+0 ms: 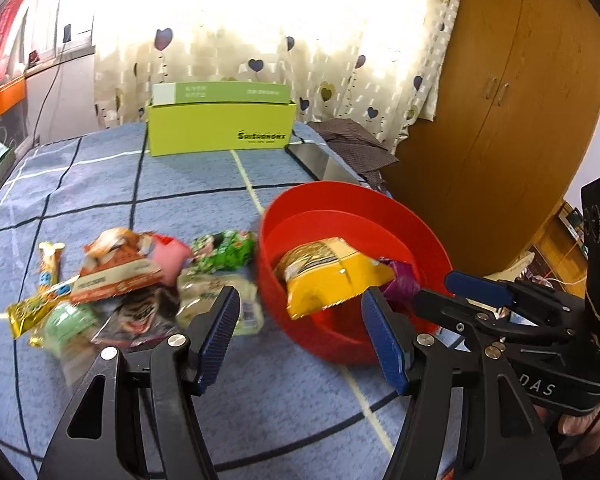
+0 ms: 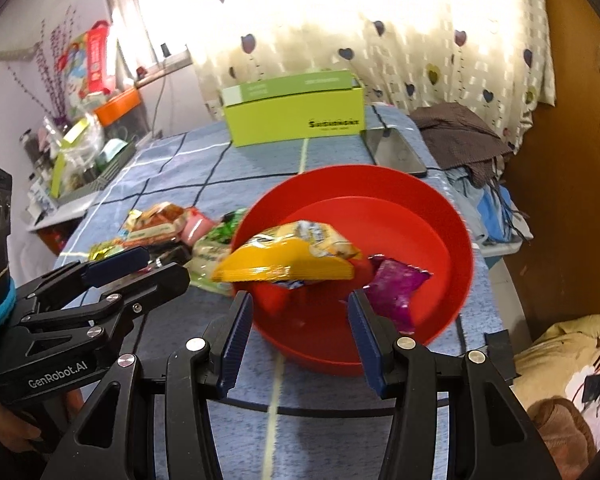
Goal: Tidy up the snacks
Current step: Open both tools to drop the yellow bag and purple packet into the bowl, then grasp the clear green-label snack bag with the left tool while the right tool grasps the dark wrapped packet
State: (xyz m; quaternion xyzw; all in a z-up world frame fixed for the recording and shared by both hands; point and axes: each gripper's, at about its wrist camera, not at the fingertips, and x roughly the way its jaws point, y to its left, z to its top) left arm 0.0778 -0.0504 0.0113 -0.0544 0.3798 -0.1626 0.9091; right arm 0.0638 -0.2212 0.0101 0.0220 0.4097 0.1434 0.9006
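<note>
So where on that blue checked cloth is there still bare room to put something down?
Bare cloth lies between the green box and the snack pile, and in front of the red bowl. It is crowded left of the bowl, where packets overlap.

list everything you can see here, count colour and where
bowl: 1, red, on the blue checked cloth, right of the snack pile
yellow packet: 1, yellow, inside the bowl
purple packet: 1, purple, inside the bowl
snack pile: several, mixed colours, on the cloth
box: 1, lime green, far end of the cloth
phone: 1, dark, beside the box
left gripper: 1, black with blue pads, open, empty
right gripper: 1, same, open, empty
</note>
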